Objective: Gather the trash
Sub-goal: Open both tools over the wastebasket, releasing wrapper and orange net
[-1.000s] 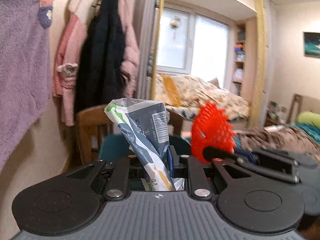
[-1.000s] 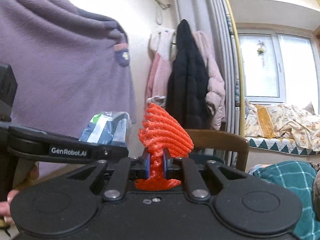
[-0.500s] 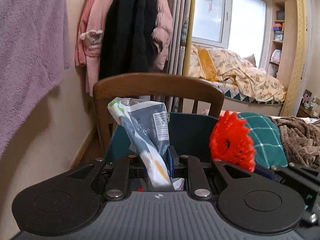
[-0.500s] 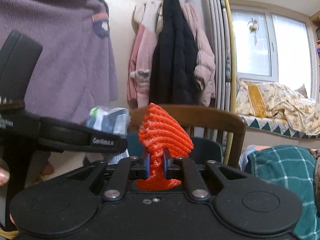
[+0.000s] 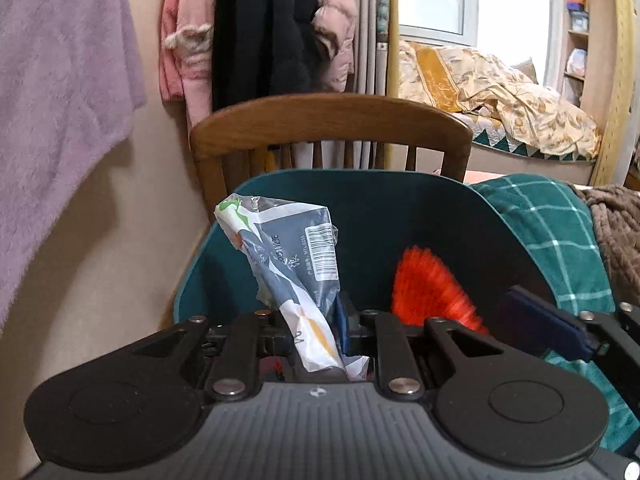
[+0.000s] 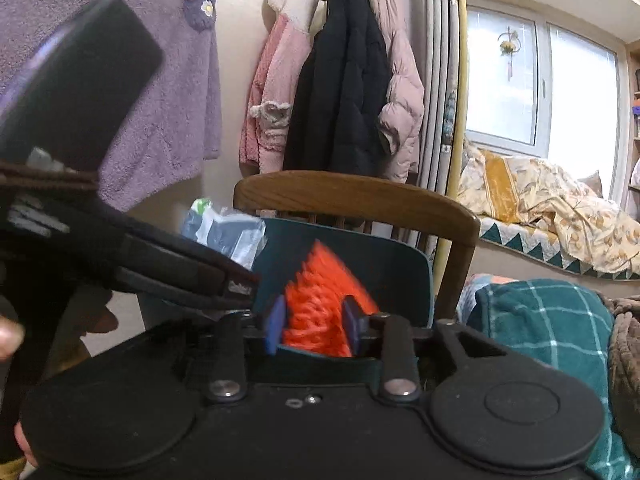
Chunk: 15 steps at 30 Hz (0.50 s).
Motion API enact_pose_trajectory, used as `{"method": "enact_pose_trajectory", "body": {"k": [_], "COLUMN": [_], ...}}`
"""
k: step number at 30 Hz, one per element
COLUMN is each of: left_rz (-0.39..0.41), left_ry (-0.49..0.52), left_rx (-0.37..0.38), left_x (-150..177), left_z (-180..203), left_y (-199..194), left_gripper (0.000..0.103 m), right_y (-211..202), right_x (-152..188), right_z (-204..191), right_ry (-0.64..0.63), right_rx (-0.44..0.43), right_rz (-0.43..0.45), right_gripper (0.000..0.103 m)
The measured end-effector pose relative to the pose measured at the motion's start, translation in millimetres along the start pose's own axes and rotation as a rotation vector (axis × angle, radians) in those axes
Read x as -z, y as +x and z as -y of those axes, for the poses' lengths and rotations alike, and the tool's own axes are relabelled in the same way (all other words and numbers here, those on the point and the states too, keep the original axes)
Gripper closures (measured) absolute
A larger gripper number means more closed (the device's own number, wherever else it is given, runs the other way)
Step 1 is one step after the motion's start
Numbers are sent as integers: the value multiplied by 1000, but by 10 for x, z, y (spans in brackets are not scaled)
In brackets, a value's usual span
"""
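My left gripper [image 5: 320, 330] is shut on a crumpled white and grey plastic wrapper [image 5: 290, 258] and holds it over a dark teal bin [image 5: 420, 216]. The wrapper also shows in the right wrist view [image 6: 226, 236]. My right gripper [image 6: 316, 322] has its jaws apart, and the red foam fruit net [image 6: 326, 302] sits blurred between them over the teal bin [image 6: 400, 272]. The net also shows in the left wrist view [image 5: 430, 290], low inside the bin, beside my right gripper's finger [image 5: 544, 326].
A wooden chair [image 5: 328, 120] stands right behind the bin. Coats [image 6: 340, 92] and a purple robe [image 5: 56, 92] hang on the wall. A green checked blanket [image 5: 560, 236] lies at the right, with a bed [image 6: 560, 216] by the window.
Both grippers have tilted down and moved over the teal bin. My right gripper has opened and the red net is slipping out. My left gripper still clamps the wrapper.
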<state>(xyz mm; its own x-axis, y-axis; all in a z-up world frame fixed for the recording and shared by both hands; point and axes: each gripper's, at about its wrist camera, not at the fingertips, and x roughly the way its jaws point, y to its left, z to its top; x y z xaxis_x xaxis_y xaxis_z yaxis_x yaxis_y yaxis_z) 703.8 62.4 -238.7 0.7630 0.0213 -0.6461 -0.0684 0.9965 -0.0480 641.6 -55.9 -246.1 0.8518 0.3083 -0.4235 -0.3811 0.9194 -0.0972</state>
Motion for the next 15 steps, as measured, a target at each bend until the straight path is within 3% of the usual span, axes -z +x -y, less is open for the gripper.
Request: {"method": "enact_pose_trajectory", "body": {"k": [5,7,9,12,15], "left_rz": [9,49,77,100,123], "left_ry": [-53,-45,-53,-78,-78], "left_rx": [11,1,-6,43,53], "left_x": [8,23,34,47,70], "left_z": [-138,-163,-194,-272,-304], "left_y": [-8,-73,-130,-230,-344], "left_gripper": [59,35,24,24,24], "right_y": [-66,-101,-131,-202,-322], "right_x": [31,46,49,58,70], "right_z": [13,51,106,185,209], "right_ry": [0,13,36,72,87], "right_rx": [43,43,46,27,-5], "right_rz": [35,45,57,75,105], "right_gripper": [39,38,35,22,19]}}
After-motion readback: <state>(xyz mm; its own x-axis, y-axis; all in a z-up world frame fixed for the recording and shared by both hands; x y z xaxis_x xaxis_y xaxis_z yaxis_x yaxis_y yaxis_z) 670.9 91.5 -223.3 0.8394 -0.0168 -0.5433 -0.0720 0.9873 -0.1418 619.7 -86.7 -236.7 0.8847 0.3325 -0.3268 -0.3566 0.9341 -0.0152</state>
